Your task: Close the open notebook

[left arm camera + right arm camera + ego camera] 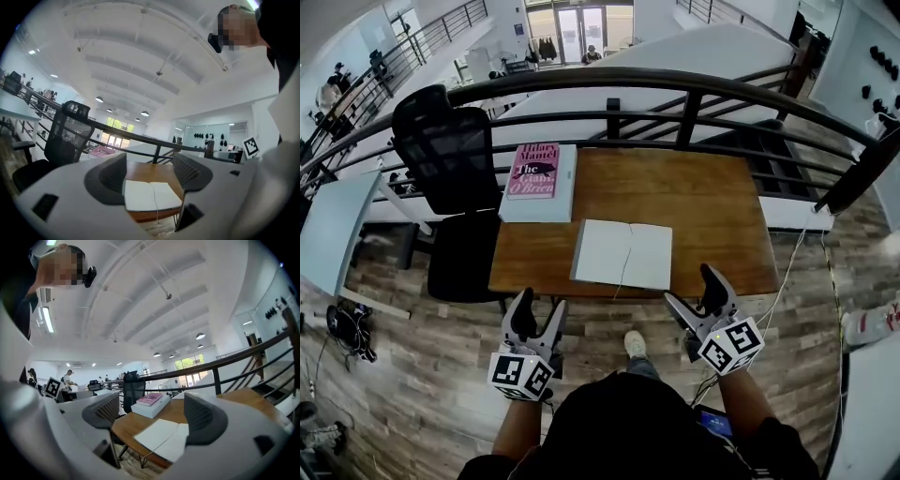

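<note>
Notebook (622, 253) open on desk (712, 211); railing (675, 80) behind.

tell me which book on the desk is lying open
The white notebook nearest you lies open, pages up. The pink-covered book farther back on the left is shut, resting atop a white box.

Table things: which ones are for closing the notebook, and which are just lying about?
For the job: open notebook, flat on the wooden table; left gripper and right gripper, jaws apart, empty.
Just lying about: pink book on a white box; black office chair; railing.
</note>
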`<state>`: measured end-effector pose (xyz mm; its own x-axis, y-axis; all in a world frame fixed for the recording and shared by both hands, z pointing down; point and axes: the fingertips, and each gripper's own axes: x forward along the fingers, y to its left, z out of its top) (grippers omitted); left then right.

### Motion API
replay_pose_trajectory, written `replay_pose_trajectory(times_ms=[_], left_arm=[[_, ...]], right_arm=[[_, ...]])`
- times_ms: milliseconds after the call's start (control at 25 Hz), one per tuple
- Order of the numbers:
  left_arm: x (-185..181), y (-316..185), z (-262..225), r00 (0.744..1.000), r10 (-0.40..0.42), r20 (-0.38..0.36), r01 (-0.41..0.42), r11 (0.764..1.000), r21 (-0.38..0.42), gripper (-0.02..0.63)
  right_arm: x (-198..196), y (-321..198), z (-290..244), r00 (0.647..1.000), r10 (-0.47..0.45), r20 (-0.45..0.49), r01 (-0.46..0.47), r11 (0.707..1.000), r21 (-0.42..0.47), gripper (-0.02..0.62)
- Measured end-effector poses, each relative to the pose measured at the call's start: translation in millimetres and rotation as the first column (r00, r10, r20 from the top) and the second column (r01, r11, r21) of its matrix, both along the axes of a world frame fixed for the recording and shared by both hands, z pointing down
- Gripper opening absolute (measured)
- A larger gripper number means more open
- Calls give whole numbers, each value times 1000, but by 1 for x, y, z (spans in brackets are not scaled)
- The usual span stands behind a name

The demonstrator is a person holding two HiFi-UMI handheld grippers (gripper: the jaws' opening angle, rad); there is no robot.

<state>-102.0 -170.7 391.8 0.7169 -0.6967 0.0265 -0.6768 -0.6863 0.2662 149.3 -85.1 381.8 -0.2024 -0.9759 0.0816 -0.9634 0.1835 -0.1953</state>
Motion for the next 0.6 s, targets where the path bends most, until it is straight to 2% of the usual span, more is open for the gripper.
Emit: replay_pose_trajectory(times_ms=[360,600], left_arm=[[35,-44,10,998,-65,18,65,997,-31,310],[52,-60,31,994,-101,49,104,992,-70,310]], right_arm=[[36,-88,14,988,-154,-18,153,987,-52,423],[49,-130,45,967,-250,-43,243,961,-130,423]])
